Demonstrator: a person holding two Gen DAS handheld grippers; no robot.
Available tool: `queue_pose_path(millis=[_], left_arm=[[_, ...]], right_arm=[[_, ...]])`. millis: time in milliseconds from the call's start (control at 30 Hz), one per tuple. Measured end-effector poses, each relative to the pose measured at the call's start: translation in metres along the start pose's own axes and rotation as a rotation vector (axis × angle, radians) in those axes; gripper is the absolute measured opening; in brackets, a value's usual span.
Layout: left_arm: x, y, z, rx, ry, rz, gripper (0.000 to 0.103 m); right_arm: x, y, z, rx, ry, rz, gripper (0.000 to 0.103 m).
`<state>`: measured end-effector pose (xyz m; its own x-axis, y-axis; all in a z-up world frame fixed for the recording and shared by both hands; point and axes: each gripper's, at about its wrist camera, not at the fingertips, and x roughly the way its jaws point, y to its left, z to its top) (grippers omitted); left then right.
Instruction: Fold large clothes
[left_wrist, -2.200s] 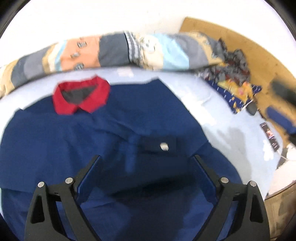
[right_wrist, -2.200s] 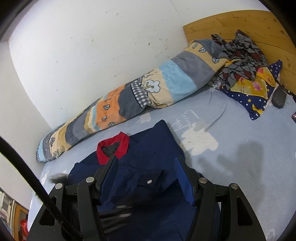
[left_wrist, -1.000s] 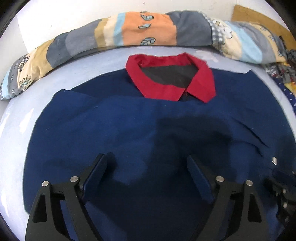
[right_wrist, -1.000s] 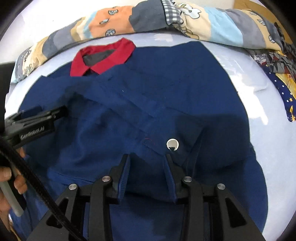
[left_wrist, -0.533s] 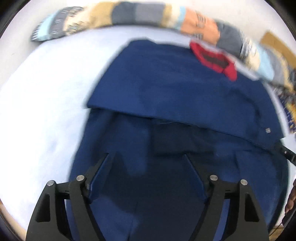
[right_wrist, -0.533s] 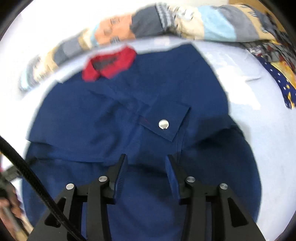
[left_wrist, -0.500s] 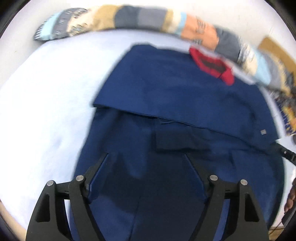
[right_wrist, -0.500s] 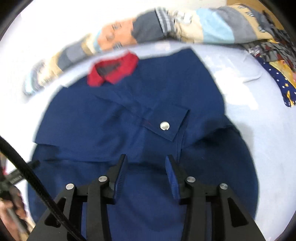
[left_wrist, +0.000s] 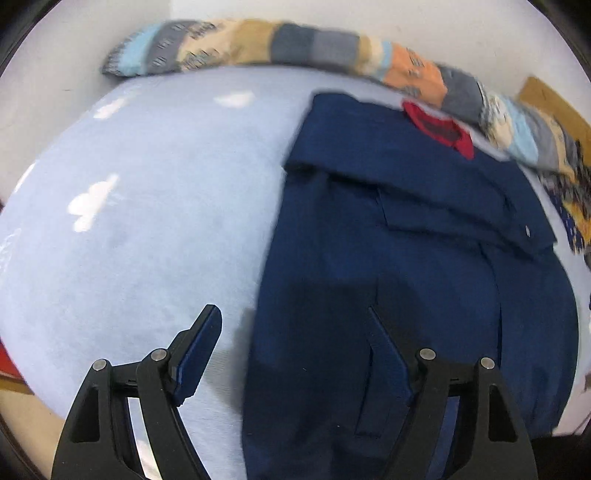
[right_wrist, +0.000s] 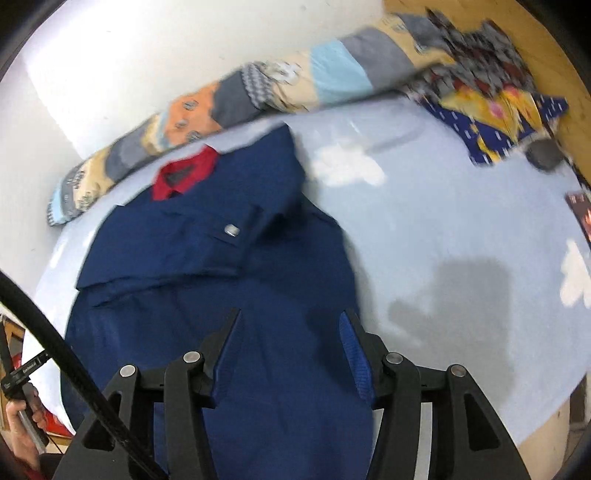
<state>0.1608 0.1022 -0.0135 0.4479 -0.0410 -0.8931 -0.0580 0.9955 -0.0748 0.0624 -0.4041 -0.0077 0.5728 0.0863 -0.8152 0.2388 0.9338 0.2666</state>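
Note:
A navy blue shirt (left_wrist: 399, 258) with a red collar (left_wrist: 443, 129) lies flat on the pale blue bed sheet (left_wrist: 147, 221), its sleeves folded across the chest. A snap-buttoned cuff (right_wrist: 232, 230) lies on top. My left gripper (left_wrist: 295, 332) is open and empty above the shirt's lower left edge. My right gripper (right_wrist: 291, 332) is open and empty above the shirt's lower right part (right_wrist: 280, 369). The left gripper (right_wrist: 22, 369) also shows at the far left of the right wrist view.
A long patchwork bolster (right_wrist: 229, 99) lies along the white wall behind the shirt. Crumpled patterned clothes (right_wrist: 491, 92) sit at the wooden headboard (right_wrist: 546, 55). A dark flat object (right_wrist: 543, 155) and a small booklet (right_wrist: 581, 214) lie on the sheet at right.
Both grippers have pulled back toward the shirt's bottom hem. The left view swung left over bare sheet; the right view swung right. The right gripper's fingers have opened wider.

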Motion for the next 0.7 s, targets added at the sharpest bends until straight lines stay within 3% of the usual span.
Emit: queue_pose_path(millis=[167, 333, 467, 567, 633, 700], left_arm=[[0.006, -0.006, -0.001, 0.031, 0.019, 0.007, 0.079], [0.002, -0.024, -0.001, 0.072, -0.007, -0.022, 0.079], [0.015, -0.049, -0.01, 0.19, 0.036, -0.015, 0.079], [0.036, -0.061, -0.025, 0.251, 0.131, 0.017, 0.082], [0.038, -0.069, -0.029, 0.295, 0.115, 0.058, 0.083], [0.034, -0.069, -0.03, 0.288, 0.113, 0.048, 0.083]], right_arm=[[0.005, -0.023, -0.005, 0.055, 0.029, 0.0, 0.058], [0.001, 0.002, 0.0, -0.02, -0.01, 0.048, 0.058], [0.031, 0.054, -0.016, -0.167, 0.102, 0.112, 0.057], [0.061, 0.081, -0.035, -0.237, 0.216, 0.108, 0.057], [0.08, 0.086, -0.043, -0.244, 0.272, 0.082, 0.058], [0.082, 0.093, -0.045, -0.284, 0.263, 0.049, 0.057]])
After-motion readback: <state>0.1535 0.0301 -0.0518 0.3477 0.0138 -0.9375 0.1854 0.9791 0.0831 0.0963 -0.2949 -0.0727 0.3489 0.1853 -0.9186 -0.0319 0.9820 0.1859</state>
